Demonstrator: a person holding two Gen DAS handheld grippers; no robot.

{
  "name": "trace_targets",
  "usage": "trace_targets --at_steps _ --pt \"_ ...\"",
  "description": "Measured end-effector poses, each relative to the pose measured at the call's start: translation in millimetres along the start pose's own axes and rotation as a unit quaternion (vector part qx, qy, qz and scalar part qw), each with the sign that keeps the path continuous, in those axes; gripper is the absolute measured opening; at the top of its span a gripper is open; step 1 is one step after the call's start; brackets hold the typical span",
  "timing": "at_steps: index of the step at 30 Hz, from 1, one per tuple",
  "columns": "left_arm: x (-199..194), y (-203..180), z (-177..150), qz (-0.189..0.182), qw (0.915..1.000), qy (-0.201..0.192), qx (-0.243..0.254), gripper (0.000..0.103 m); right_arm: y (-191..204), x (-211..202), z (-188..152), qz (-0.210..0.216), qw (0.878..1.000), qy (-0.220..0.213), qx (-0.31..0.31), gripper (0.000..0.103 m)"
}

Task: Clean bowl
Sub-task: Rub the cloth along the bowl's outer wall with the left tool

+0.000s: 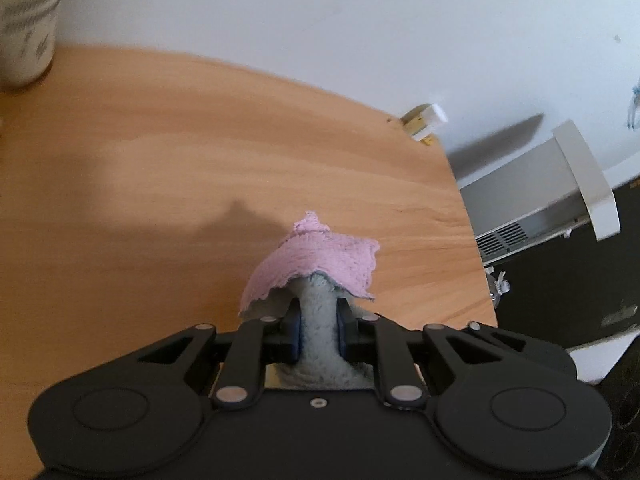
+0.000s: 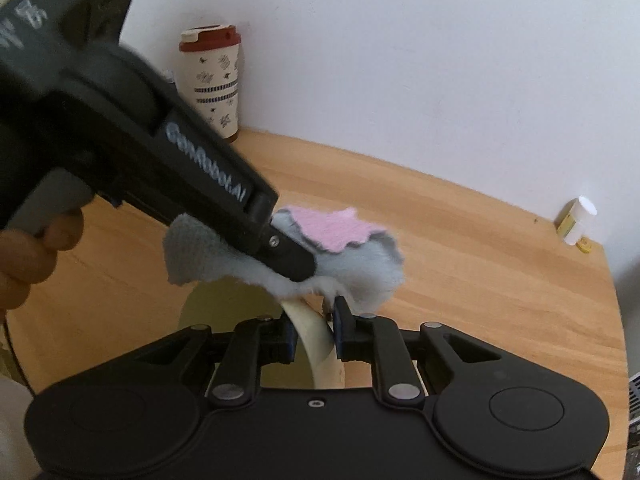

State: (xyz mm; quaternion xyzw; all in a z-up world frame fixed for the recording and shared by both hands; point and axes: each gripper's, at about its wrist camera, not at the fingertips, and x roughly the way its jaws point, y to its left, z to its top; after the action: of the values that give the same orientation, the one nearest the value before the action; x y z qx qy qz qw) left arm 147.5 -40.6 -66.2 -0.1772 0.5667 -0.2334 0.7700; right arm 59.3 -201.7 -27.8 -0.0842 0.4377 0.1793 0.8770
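Note:
My left gripper (image 1: 318, 316) is shut on a cloth (image 1: 316, 256) that is pink on one side and grey-blue on the other; it bunches out past the fingertips above the wooden table (image 1: 160, 140). The right wrist view shows that left gripper (image 2: 294, 262) coming in from the upper left, with the cloth (image 2: 356, 264) pressed down onto the cream rim of the bowl (image 2: 314, 336). My right gripper (image 2: 314, 320) is shut on that rim, and the bowl's olive inside shows to the left below the cloth. Most of the bowl is hidden by the gripper body.
A patterned travel cup (image 2: 212, 84) with a red lid stands at the back by the white wall. A small white and yellow bottle (image 2: 576, 228) sits near the table's far right corner. Beyond the table's right edge is a grey and white appliance (image 1: 540, 200). A person's hand (image 2: 32, 248) grips the left handle.

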Motion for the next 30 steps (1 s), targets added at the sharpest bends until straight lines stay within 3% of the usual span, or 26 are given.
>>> trace_targets --at_steps 3,14,18,21,25,30 --pt "1 17 -3 0.022 0.9996 0.007 -0.018 0.015 -1 0 -3 -0.001 1.000 -0.001 0.009 0.020" --pt "-6 47 -2 -0.017 0.9931 0.004 -0.116 0.014 -14 0 4 -0.003 0.999 -0.028 0.044 0.020" --pt "-10 30 7 -0.039 0.9953 -0.009 -0.088 0.015 -6 8 4 0.005 0.998 -0.028 0.059 0.020" --pt "-10 13 11 -0.024 0.9986 -0.016 -0.044 0.015 -7 13 7 0.024 0.998 -0.027 0.055 0.020" --pt "-7 23 10 -0.039 0.9964 -0.018 -0.073 0.016 -12 17 10 0.026 0.997 -0.028 0.067 0.021" --pt "-5 42 1 -0.025 0.9928 -0.017 -0.116 0.016 -24 19 9 0.029 0.993 -0.031 0.106 0.021"
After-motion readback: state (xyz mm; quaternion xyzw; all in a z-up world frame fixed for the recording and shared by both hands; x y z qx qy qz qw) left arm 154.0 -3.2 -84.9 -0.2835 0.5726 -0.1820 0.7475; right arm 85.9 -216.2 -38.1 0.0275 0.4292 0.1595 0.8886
